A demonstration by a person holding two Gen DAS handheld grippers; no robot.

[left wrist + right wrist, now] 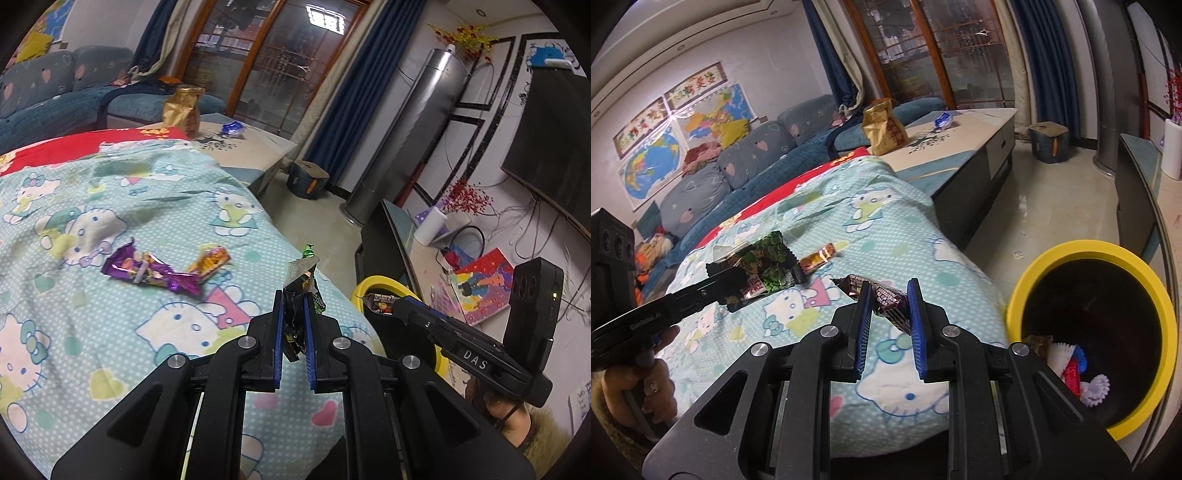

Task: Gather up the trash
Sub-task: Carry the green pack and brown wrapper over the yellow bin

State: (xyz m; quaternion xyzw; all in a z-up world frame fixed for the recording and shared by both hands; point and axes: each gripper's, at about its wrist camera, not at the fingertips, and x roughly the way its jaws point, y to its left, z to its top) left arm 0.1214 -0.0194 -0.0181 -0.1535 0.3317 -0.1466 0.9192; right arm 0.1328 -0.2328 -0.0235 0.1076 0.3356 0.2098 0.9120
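My left gripper (294, 295) is shut on a green snack packet (301, 275), seen edge-on and held above the Hello Kitty blanket (110, 206). In the right wrist view the same packet (764, 275) shows its flat green face. My right gripper (888, 291) is shut on a dark brown candy wrapper (882, 295), held above the blanket's right edge; it also shows in the left wrist view (380, 302). A purple wrapper (147, 273) and an orange wrapper (210, 262) lie on the blanket. The yellow-rimmed black bin (1023, 291) stands on the floor to the right, with trash inside.
A low table (979, 122) behind the blanket holds a gold bag (882, 129) and a blue wrapper (943, 120). A sofa (750, 155) runs along the left. A TV stand (1137, 184), a tall grey cylinder (413, 129) and a small stool (1047, 142) stand on the right.
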